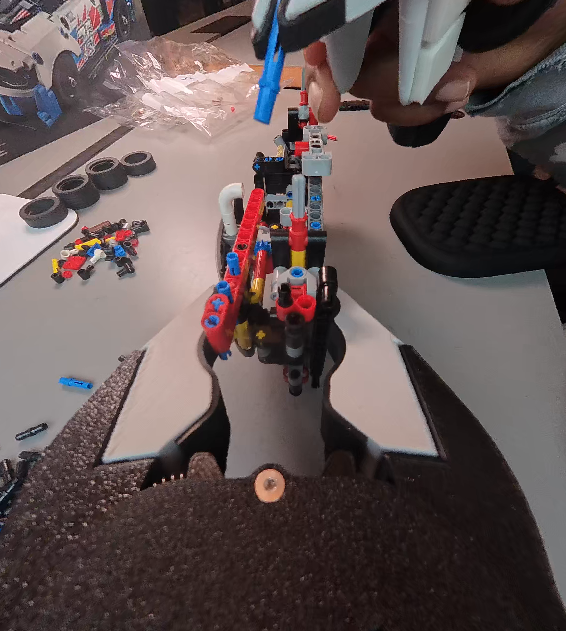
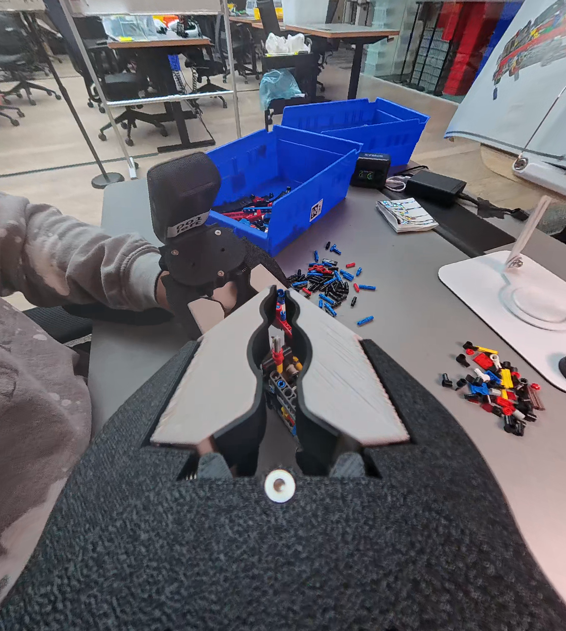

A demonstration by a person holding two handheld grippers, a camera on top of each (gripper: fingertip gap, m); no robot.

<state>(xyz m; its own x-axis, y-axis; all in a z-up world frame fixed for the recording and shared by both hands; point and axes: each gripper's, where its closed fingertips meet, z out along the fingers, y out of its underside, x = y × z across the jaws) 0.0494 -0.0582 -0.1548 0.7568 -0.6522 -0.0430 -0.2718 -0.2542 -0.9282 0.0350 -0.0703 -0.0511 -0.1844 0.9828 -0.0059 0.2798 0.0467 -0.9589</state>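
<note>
My left gripper [image 1: 271,327] is shut on a toy brick assembly [image 1: 285,239], a long frame of red, black, grey and yellow beams that it holds over the grey table [image 1: 103,341]. My right gripper [image 1: 274,20] hangs above the far end of the assembly, shut on a blue pin [image 1: 267,85] that points down. In the right wrist view my right gripper [image 2: 279,293] pinches the blue pin [image 2: 280,294] at its tips. The assembly [image 2: 283,379] shows through the gap between its fingers. The left gripper [image 2: 199,239] is on the left, held by a gloved hand.
Several black tyres [image 1: 86,184], a pile of small mixed pieces [image 1: 100,249], a loose blue pin [image 1: 75,382], a clear plastic bag [image 1: 179,82] and the set's box [image 1: 18,68] lie to the left. Blue bins [image 2: 285,184], a pin pile [image 2: 329,283] and a white stand base [image 2: 479,290] are nearby. About 10 centimeters separates my left fingertips from my right.
</note>
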